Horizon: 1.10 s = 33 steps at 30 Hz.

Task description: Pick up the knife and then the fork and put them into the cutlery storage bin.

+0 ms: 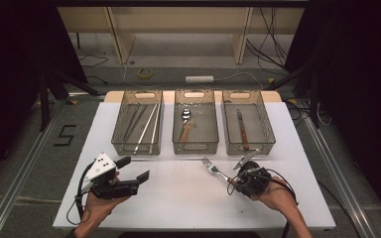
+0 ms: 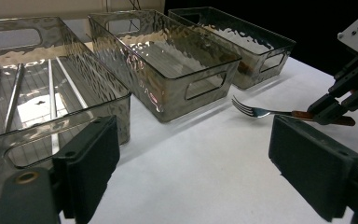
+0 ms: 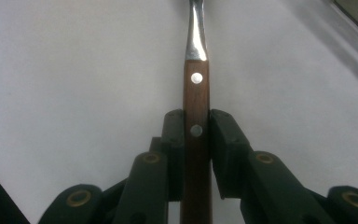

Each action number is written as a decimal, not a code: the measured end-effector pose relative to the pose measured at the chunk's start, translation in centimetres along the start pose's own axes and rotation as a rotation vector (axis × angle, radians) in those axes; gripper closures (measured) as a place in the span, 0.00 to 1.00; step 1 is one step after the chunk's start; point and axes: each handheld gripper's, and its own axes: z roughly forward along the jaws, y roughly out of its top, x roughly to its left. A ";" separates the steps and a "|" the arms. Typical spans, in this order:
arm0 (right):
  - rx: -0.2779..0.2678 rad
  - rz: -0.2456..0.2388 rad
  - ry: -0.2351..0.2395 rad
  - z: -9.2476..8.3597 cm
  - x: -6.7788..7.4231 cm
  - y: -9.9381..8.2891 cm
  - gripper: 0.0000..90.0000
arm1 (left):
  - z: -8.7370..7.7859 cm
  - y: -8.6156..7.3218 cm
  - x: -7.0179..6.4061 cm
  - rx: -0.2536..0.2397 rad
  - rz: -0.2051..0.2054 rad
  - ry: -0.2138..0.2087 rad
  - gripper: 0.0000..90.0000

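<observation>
Right now the right gripper sits lower right of the high view, jaws clamped on the wooden handle of the fork. Tines point toward upper left, just below the middle bin, over the white table. Left gripper at lower left, jaws wide apart, nothing between them. Spoon lies in the middle bin, knife in the right bin.
</observation>
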 end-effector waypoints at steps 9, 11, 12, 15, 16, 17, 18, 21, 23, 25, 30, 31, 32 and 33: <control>-0.029 -0.001 -0.002 -0.7 -0.3 0.1 0.86 | 0.0 0.0 0.0 -0.007 0.000 -0.002 0.18; -0.036 0.003 -0.003 -0.9 -0.3 0.1 0.86 | 0.0 0.0 0.0 -0.009 -0.002 -0.002 0.18; -0.043 0.006 -0.003 -1.0 -0.4 0.2 0.86 | 0.0 0.0 0.0 -0.010 -0.002 -0.002 0.18; -0.053 0.009 -0.003 -1.3 -0.6 0.2 0.86 | 0.0 0.0 0.0 -0.011 -0.002 -0.001 0.18; -0.057 0.009 -0.003 -1.4 -0.7 0.2 0.86 | 0.0 0.0 0.0 -0.011 -0.002 -0.001 0.18; -0.059 0.010 -0.005 -1.5 -0.8 0.2 0.86 | 0.0 0.0 0.0 -0.012 -0.003 -0.001 0.18; -0.060 0.013 -0.007 -1.6 -0.8 0.2 0.86 | 0.0 0.0 0.0 -0.012 -0.002 0.000 0.18; -0.075 0.017 -0.008 -1.9 -1.1 0.2 0.86 | -0.1 0.0 0.0 -0.014 -0.001 0.001 0.18; -0.083 0.023 -0.005 -2.1 -1.2 0.2 0.86 | 0.0 0.0 0.0 -0.016 -0.002 0.002 0.18; -0.087 0.025 -0.005 -2.2 -1.4 0.2 0.86 | 0.0 0.0 0.0 -0.014 -0.003 0.002 0.18; -0.104 0.031 -0.009 -2.7 -1.7 0.3 0.86 | -0.1 0.0 0.0 -0.015 -0.001 0.004 0.18; -0.110 0.035 -0.011 -2.8 -1.8 0.4 0.86 | -0.1 0.0 0.1 -0.015 -0.002 0.004 0.18; -0.114 0.035 -0.013 -3.0 -1.9 0.4 0.86 | -0.1 0.0 0.0 -0.019 -0.005 0.005 0.18; -0.120 0.034 -0.014 -3.2 -2.1 0.5 0.86 | -0.1 0.0 0.0 -0.017 -0.002 0.005 0.18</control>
